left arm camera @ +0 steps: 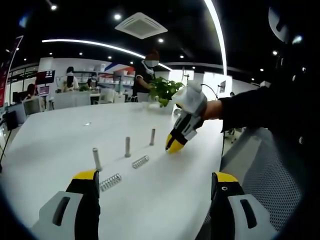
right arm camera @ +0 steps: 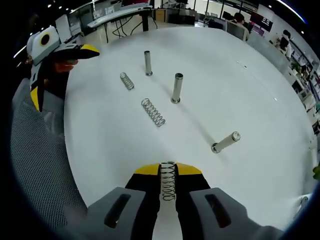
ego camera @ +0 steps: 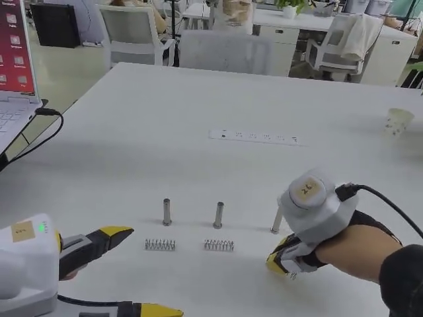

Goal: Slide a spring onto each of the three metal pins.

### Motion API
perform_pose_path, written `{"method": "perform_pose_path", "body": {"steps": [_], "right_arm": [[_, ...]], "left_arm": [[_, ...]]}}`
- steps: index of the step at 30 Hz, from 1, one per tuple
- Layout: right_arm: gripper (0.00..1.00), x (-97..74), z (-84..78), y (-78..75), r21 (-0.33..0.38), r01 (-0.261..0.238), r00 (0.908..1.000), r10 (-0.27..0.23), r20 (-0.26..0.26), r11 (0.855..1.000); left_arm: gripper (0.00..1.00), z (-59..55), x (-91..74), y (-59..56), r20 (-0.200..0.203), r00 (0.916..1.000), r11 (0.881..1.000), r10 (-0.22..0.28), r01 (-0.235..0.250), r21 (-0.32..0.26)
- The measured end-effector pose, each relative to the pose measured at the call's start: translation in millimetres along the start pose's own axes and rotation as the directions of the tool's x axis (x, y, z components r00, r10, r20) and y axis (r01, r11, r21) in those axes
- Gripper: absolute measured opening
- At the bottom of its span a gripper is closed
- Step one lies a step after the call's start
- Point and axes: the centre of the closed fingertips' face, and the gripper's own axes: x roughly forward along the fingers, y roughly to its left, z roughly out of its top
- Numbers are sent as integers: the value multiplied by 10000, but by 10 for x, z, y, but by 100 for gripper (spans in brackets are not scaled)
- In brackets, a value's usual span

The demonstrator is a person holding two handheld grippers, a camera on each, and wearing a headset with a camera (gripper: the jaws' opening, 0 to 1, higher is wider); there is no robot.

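Three metal pins stand in a row on the white table: left pin [ego camera: 166,212], middle pin [ego camera: 219,215], right pin [ego camera: 276,220]. Two loose springs [ego camera: 160,245] [ego camera: 219,245] lie just in front of the left and middle pins. My right gripper [ego camera: 281,264] is low on the table just in front of the right pin, shut on a third spring [right arm camera: 168,181] that stands up between its fingertips; the right pin [right arm camera: 226,142] lies ahead of it. My left gripper [ego camera: 142,271] hovers open at the near left, holding nothing, with the springs [left arm camera: 110,182] [left arm camera: 141,161] ahead of it.
An open laptop [ego camera: 13,79] with a black cable [ego camera: 39,142] sits at the table's left edge. A white power strip [ego camera: 254,137] lies mid-table and a paper cup [ego camera: 398,121] stands far right. Chairs [ego camera: 135,33] line the far edge.
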Motion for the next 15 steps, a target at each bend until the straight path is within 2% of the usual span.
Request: {"method": "perform_pose_path", "body": {"steps": [5, 8, 13, 15], "right_arm": [[8, -129, 131, 43, 193, 58, 9976, -71, 692, 9998], [8, -246, 299, 115, 376, -53, 9894, -2, 1454, 9993], [8, -382, 472, 167, 280, 57, 9796, -112, 2008, 9996], [8, -445, 561, 197, 232, 97, 9730, -148, 2303, 9997]], "left_arm": [[89, 30, 20, -32, 7, 9999, 9999, -103, 103, 46], [89, 69, 29, -47, 101, 9998, 9998, -182, 182, 28], [88, 133, 47, -68, 260, 9993, 9996, -281, 282, -30], [88, 151, 51, -71, 294, 9991, 9995, -307, 308, -30]]}}
